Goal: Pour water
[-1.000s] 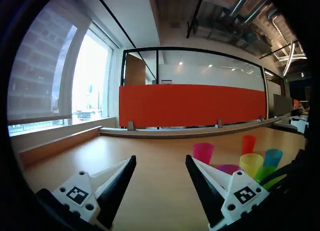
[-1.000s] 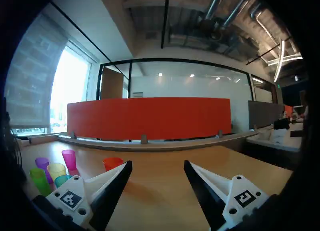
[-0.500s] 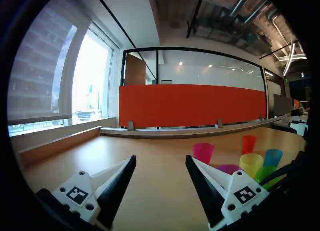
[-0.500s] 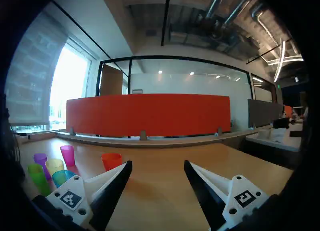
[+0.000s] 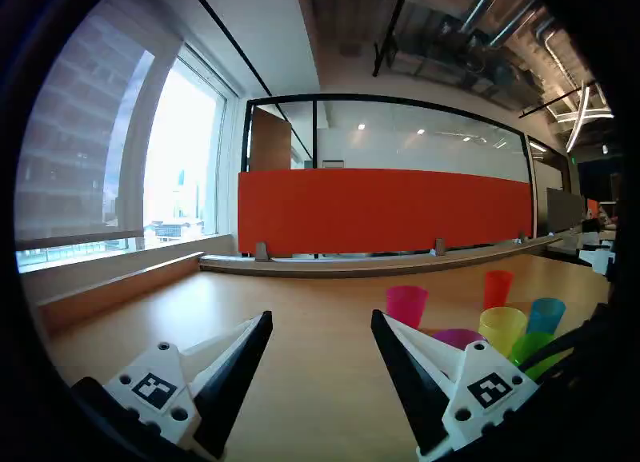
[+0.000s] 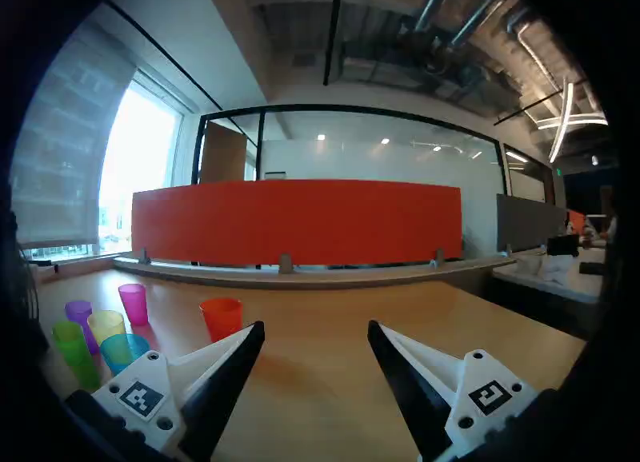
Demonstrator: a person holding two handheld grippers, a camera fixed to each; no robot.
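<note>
Closest in the left gripper view: the left gripper (image 5: 320, 316), fingers spread wide, clamped on nothing, hanging just above the bare wooden table (image 5: 304, 366). Just past its right-hand finger in that view, a cluster of plastic cups standing upright on the table: purple cup (image 5: 456, 336) and green cup (image 5: 530, 348) nearest, both partly hidden behind the finger, then yellow cup (image 5: 502, 326) and blue cup (image 5: 546, 313), then pink cup (image 5: 406, 304) and red cup (image 5: 497, 288) farthest back. Cannot tell whether any of them holds water. Closest in the right gripper view: the right gripper (image 6: 314, 328), likewise wide apart, gripping nothing, above the same table. Off to the left of its left-hand finger there, the same cups: green and blue nearest, yellow and purple behind, pink farther back, red standing a little apart from the rest and nearest the gap between the fingers. Farther back, along the table's far edge, a long orange divider (image 6: 296, 222) on small feet. Behind that, a glass wall (image 6: 384, 154) in a black frame. To the left, a tall bright window (image 6: 136, 174). Overhead, bare pipes (image 5: 484, 10) under the ceiling.
</note>
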